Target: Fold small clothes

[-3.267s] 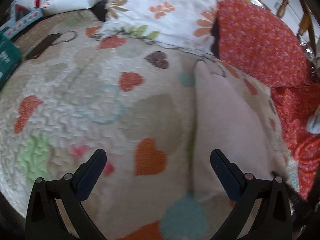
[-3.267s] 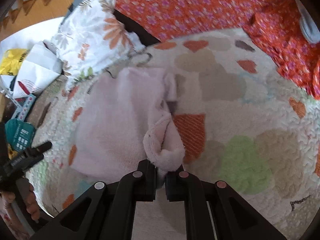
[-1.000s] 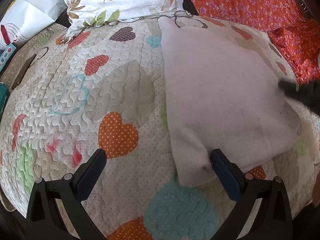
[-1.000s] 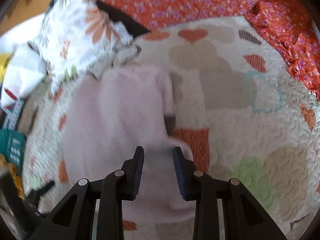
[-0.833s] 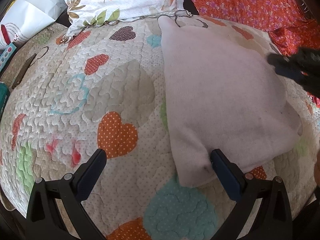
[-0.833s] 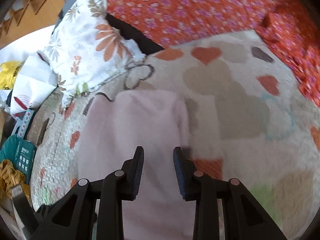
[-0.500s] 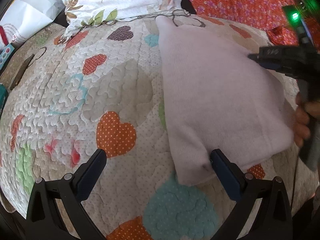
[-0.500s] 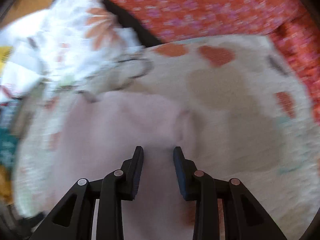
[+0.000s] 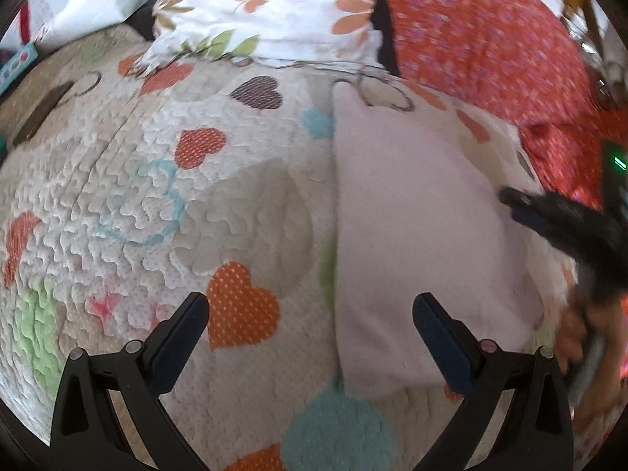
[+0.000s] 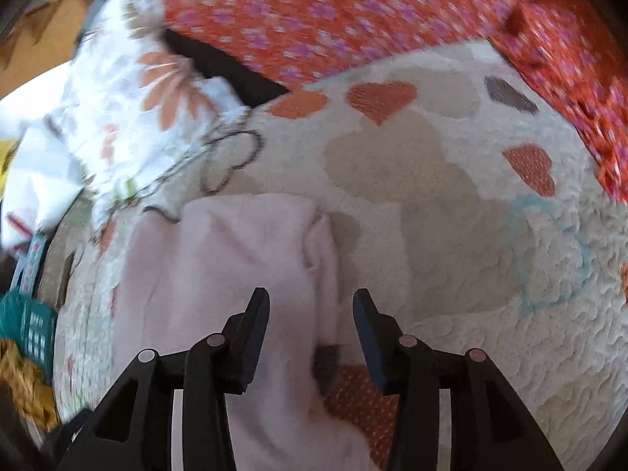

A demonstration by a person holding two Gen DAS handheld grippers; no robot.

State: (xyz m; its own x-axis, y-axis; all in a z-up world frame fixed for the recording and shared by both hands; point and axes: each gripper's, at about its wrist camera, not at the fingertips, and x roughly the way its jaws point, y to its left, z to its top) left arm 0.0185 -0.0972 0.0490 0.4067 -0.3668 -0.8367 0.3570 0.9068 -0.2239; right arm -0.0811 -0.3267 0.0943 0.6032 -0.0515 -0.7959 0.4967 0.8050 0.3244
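Fuzzy matt pink cloth [image 9: 416, 235] on a bumpy stitched quilt [image 9: 157, 204]

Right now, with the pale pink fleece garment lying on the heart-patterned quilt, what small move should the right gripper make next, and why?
Probably lower the right gripper onto the doubled edge of the pale pink fleece garment and close. Its jaws have just been opening and grip nothing, and that edge lies just beneath them. The left gripper hangs open above the heart-patterned quilt.

1. Below me lies a cream quilt [image 9: 243, 204] with quilted hearts.
2. At its far edge leans a white floral pillow [image 9: 271, 11].
3. Beside that lies a red flowered cloth [image 10: 353, 11].
4. Wooden posts [image 9: 585, 4] rise at the far right corner.
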